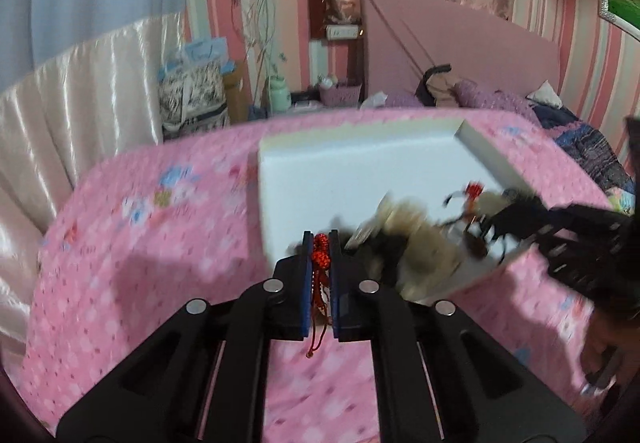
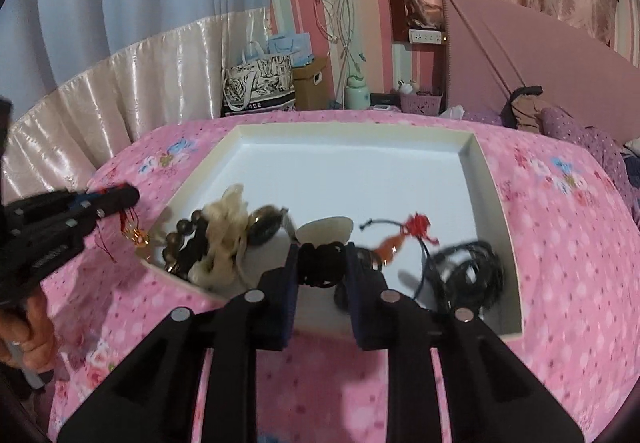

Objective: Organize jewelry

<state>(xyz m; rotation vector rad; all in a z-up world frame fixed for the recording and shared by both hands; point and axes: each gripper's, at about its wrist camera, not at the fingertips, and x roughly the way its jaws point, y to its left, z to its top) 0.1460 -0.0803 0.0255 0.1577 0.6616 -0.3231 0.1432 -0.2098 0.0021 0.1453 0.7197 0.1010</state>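
Two pieces are picked: left tool clamps a red knot charm, right tool clamps a black bracelet; next each needs its own spot, away from the white box.

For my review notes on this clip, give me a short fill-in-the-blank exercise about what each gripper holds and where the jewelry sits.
1. The left gripper is shut on a ____ knotted cord charm.
2. The right gripper is shut on a ____ bracelet.
3. The remaining jewelry lies in a shallow ____ box.
4. The box rests on a ____ floral bedspread.

Missing words: red; black; white; pink

Jewelry pile — motion-blurred, pieces indistinct
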